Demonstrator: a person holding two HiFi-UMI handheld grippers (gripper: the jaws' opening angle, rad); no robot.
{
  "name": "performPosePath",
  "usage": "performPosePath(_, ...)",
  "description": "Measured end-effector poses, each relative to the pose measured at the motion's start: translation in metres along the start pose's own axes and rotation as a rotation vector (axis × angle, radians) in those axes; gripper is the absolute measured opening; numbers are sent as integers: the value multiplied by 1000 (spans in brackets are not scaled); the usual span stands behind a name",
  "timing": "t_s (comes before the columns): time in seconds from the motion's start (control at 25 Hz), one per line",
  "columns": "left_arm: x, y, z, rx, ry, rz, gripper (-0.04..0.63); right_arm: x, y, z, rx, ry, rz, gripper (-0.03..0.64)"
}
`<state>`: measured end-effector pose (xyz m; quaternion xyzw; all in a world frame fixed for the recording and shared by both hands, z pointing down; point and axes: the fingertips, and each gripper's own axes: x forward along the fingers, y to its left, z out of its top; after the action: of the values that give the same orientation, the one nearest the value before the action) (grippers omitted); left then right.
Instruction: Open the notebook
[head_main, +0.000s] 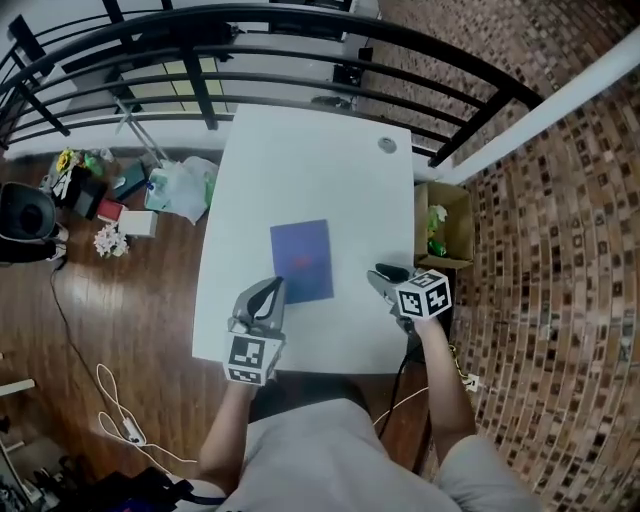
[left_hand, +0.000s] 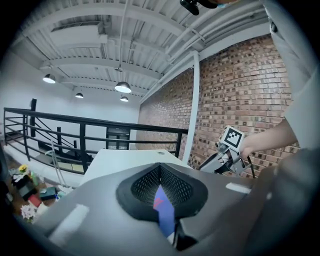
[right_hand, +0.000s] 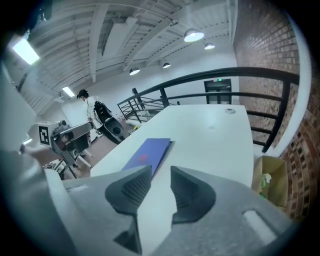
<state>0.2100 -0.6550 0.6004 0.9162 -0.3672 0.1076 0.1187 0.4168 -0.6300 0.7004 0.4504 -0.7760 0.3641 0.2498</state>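
A closed blue notebook (head_main: 302, 260) with a small red mark on its cover lies flat in the middle of the white table (head_main: 330, 160). My left gripper (head_main: 268, 292) hovers at the notebook's near left corner. In the left gripper view its fingertips (left_hand: 160, 167) meet, and a strip of the notebook (left_hand: 165, 210) shows through the slit lower down. My right gripper (head_main: 382, 276) hangs to the right of the notebook, apart from it. In the right gripper view the gripper (right_hand: 160, 170) stands a little open, with bare table in the gap and the notebook (right_hand: 147, 152) ahead to the left.
A round cable grommet (head_main: 387, 145) sits at the table's far right. An open cardboard box (head_main: 445, 225) stands on the floor to the right. Bags and clutter (head_main: 150, 190) lie on the floor to the left. A black railing (head_main: 300, 40) runs behind the table.
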Motion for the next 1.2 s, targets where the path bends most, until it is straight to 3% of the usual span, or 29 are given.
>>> performPosePath(0.16, 9, 3, -17, -20, 42, 15, 17, 23, -18, -6, -6, 87, 62, 326)
performPosePath(0.2, 12, 6, -20, -25, 49, 20, 17, 31, -19, -5, 7, 92, 82, 349)
performPosePath(0.32, 19, 16, -27, -35, 68, 41, 17, 56, -11, 2, 33, 106, 159, 356)
performPosePath(0.52, 21, 33, -40, -50, 103, 87, 17, 99, 13, 4, 25, 144, 209, 354)
performPosePath(0.92, 9, 49, -53, -79, 119, 121, 17, 142, 42, -1, 25, 186, 222, 348)
performPosePath(1.2, -1, 57, -46, -90, 90, 134, 17, 122, 68, 25, 22, 93, 257, 300)
